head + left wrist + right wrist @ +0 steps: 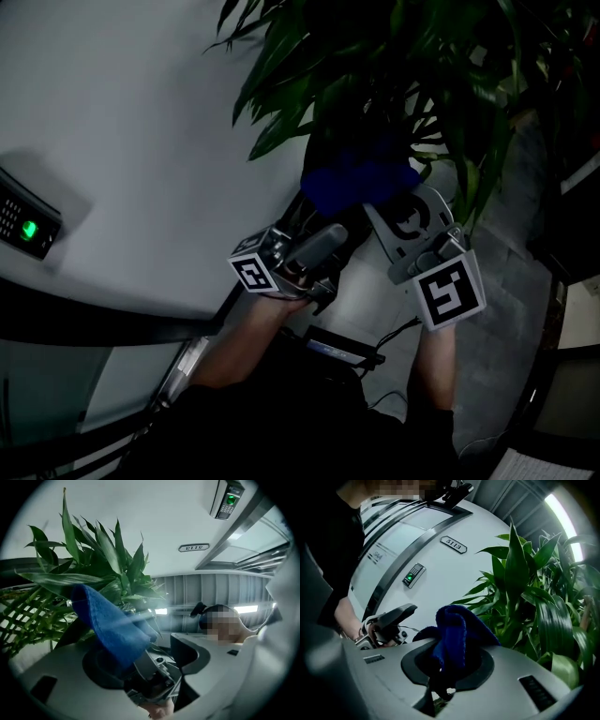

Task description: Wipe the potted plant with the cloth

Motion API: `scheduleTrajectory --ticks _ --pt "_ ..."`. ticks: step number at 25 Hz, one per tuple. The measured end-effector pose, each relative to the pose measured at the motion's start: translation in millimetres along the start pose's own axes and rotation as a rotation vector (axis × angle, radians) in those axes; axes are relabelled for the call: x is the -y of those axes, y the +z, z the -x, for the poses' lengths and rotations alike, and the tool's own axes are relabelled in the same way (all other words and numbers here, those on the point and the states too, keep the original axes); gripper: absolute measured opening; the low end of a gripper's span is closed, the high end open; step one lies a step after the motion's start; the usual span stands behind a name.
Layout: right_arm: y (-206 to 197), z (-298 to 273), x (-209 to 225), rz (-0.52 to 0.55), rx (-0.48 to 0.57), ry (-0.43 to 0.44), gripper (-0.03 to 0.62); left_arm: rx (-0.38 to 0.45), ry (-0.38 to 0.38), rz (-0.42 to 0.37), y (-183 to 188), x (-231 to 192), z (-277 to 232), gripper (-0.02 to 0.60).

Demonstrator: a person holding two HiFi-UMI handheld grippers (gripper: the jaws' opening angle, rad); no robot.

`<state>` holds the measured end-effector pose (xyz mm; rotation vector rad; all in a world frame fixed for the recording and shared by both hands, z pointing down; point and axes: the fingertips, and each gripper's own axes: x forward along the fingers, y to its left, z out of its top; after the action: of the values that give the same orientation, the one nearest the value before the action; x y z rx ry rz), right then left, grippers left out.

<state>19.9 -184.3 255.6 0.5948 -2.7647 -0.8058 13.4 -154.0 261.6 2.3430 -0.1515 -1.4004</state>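
The potted plant [403, 75] fills the top right of the head view with long green leaves. A blue cloth [361, 178] is bunched just under its lowest leaves. My right gripper [394, 197] is shut on that cloth; in the right gripper view the cloth [457, 630] is wadded into its jaws [447, 667], next to the plant [534, 597]. My left gripper [323, 216] is close beside it, tilted upward. In the left gripper view the cloth [112, 630] hangs across in front of the plant [103, 564]. The left jaws look open, with nothing pinched.
A curved white wall [141, 112] runs along the left, carrying a keypad reader [28, 225] with a green light. A door number plate [453, 544] sits higher on that wall. A dark cable [394, 337] lies on the grey floor below my hands.
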Motion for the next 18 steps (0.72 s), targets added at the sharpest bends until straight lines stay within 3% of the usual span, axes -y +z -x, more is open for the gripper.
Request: scheduleTrajectory --ticks 11,18 --pt "-5.0 24.9 -34.4 0.030 0.011 0.098 0.078 0.004 0.051 -0.021 -10.3 -2.9 3.8 0.318" --pt "-10.3 35.8 -61.2 -0.023 0.057 0.164 0.078 -0.002 0.069 -0.041 -11.1 7.6 13.4 0.324"
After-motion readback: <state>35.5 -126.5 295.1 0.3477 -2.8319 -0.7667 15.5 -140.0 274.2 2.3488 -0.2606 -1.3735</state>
